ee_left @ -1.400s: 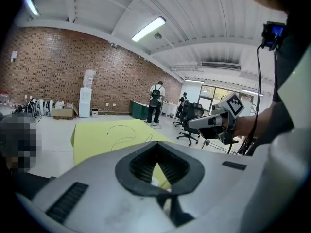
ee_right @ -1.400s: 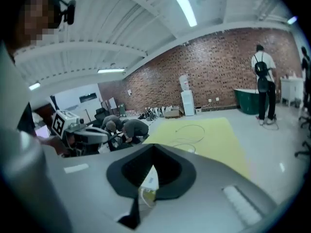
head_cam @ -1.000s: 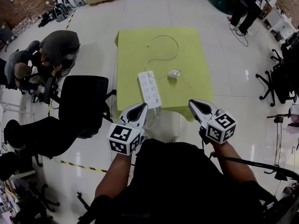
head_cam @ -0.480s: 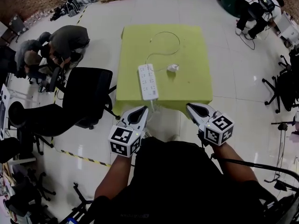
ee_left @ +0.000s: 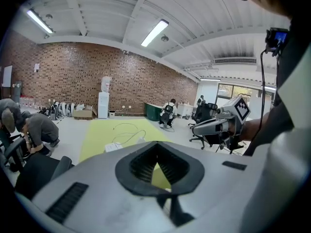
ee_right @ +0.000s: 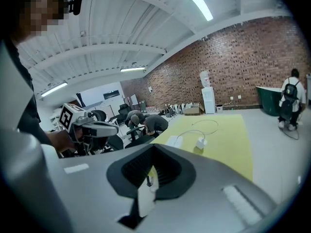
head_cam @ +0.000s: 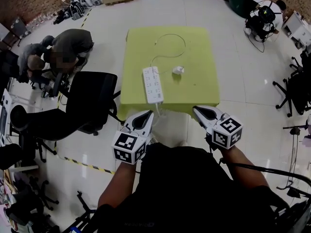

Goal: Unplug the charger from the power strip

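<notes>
Since the earlier frame the table [head_cam: 199, 86] and everything on it have shifted slightly up the head view, and the gripper tips that overlapped its near edge now lie just short of that edge. The left hand-held gripper [head_cam: 147, 113] is clenched, its two jaws meeting at the tips with only a sliver of yellow table top visible through the opening behind them. The right hand-held gripper [head_cam: 196, 109] is likewise clenched and grasps nothing. Both point forward and slightly down, side by side but well apart, each bearing its marker cube near the wrist. Beyond them, on the yellow-green table, the white power strip [head_cam: 153, 84] lies lengthwise near the left of the near edge. The small white charger [head_cam: 178, 70] rests on the table just right of the strip's far end, apart from it. A thin white cable [head_cam: 171, 36] loops over the far half of the table; where its ends join is too small to tell. A black office chair [head_cam: 90, 101] stands left of the table, and a crouching person [head_cam: 68, 45] is beyond it.
</notes>
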Demonstrator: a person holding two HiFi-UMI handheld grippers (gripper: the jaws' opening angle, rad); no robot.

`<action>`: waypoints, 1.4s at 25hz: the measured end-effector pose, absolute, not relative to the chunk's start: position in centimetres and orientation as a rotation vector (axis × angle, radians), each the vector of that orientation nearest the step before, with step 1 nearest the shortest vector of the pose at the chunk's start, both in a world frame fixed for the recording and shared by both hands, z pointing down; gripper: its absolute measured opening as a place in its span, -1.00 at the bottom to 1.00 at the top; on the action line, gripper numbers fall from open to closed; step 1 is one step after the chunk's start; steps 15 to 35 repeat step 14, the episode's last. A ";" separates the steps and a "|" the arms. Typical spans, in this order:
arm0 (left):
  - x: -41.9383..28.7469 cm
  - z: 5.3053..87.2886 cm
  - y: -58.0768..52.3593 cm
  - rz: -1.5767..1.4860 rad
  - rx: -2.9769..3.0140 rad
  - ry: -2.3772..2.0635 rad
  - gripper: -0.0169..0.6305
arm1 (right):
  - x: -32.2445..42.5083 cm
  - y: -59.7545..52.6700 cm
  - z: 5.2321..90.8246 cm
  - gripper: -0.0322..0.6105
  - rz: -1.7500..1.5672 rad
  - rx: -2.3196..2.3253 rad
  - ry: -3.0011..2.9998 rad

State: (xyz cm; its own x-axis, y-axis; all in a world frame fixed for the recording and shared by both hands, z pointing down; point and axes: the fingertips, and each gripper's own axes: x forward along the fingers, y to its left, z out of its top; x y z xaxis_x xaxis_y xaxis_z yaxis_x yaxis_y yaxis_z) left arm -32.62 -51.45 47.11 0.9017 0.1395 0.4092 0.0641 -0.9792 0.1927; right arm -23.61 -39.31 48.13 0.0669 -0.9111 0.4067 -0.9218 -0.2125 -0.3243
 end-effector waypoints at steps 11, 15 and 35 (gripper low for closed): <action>-32.4 47.2 -52.6 0.640 2.900 0.181 -0.93 | -23.7 -40.3 48.7 -0.90 0.849 2.286 -1.936; -32.3 47.4 -53.1 0.642 2.898 0.181 -0.93 | -23.6 -40.8 48.8 -0.90 0.853 2.287 -1.936; -32.3 47.4 -53.1 0.642 2.898 0.181 -0.93 | -23.6 -40.8 48.8 -0.90 0.853 2.287 -1.936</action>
